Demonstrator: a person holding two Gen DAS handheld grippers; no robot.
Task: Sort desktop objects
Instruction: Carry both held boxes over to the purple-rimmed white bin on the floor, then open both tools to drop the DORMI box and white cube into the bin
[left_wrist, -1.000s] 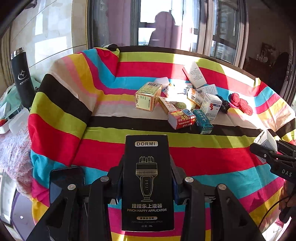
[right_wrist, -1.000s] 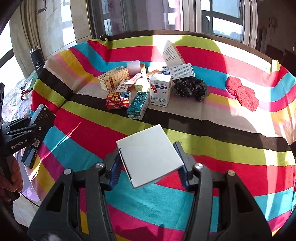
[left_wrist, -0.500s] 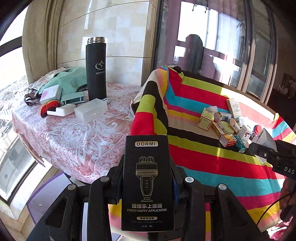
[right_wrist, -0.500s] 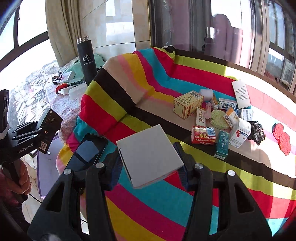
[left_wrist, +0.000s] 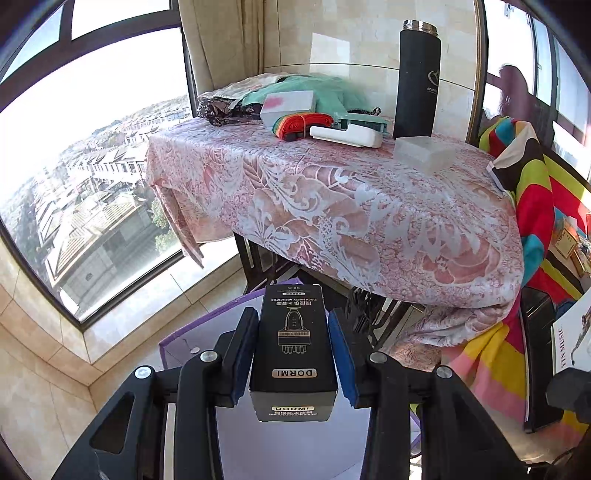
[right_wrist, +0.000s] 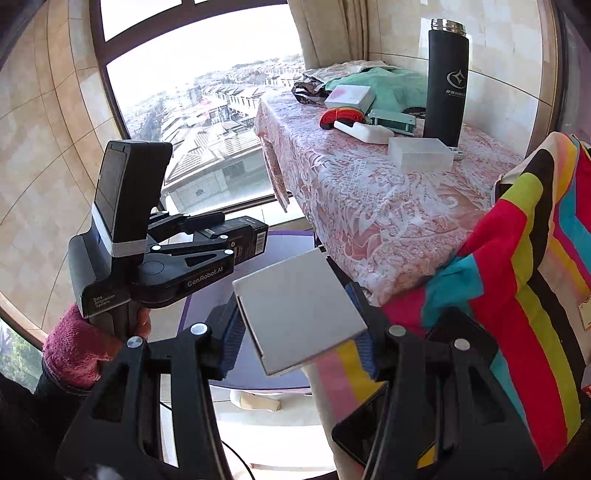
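My left gripper (left_wrist: 291, 325) is shut on a black DORMI applicator box (left_wrist: 293, 347), which lies forward between the blue pads with its print upside down. It hangs over a purple-rimmed bin (left_wrist: 192, 338) on the floor. In the right wrist view the same gripper (right_wrist: 207, 236) and box (right_wrist: 240, 240) show at the left, held by a hand in a red sleeve (right_wrist: 74, 350). My right gripper (right_wrist: 295, 306) is shut on a flat white box (right_wrist: 299, 310), tilted, above the bin's rim (right_wrist: 288, 234). That white box (left_wrist: 572, 339) also shows at the left wrist view's right edge.
A table with a pink lace cloth (left_wrist: 351, 206) holds a black thermos (right_wrist: 445, 81), a translucent box (right_wrist: 419, 153), a white case (left_wrist: 345, 134) and green cloth (left_wrist: 317, 90). The striped-cloth table (right_wrist: 524, 258) stands right, with a dark phone (right_wrist: 369, 424) at its edge. A big window (left_wrist: 92, 155) is left.
Both grippers have swung left, away from the striped table and its pile of boxes, towards the pink table and the floor bin. The black box has tipped forward in the left grip.
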